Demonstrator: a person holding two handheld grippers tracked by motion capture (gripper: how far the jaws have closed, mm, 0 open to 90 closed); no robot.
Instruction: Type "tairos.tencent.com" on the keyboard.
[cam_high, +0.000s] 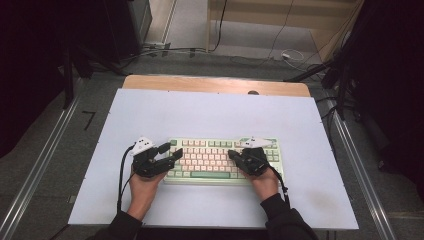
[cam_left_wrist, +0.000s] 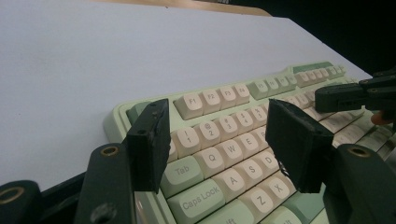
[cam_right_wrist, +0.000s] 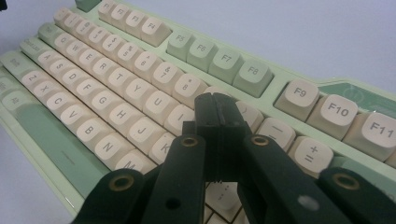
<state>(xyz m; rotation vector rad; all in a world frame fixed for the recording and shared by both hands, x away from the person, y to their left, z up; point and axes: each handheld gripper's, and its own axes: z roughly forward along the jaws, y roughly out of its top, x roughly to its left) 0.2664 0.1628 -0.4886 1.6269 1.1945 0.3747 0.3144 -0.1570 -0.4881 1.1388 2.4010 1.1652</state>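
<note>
The keyboard (cam_high: 222, 159) lies on the table (cam_high: 150, 115) between both hands: the left gripper (cam_high: 170, 151) hangs released over its left end, the right gripper (cam_high: 233, 155) clenched empty above mid-right keys.

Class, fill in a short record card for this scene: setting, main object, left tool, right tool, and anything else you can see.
setting: white table with a wooden edge at the far side
main object: keyboard, green case with cream keys, lying flat near the person's side
left tool: jaws apart, above the keyboard's left end near Tab and Q, nothing between them
right tool: jaws together, tips over the keys near I and O, holding nothing
hands: one behind each tool, dark sleeves at the near edge
floor: cables beyond the table
</note>
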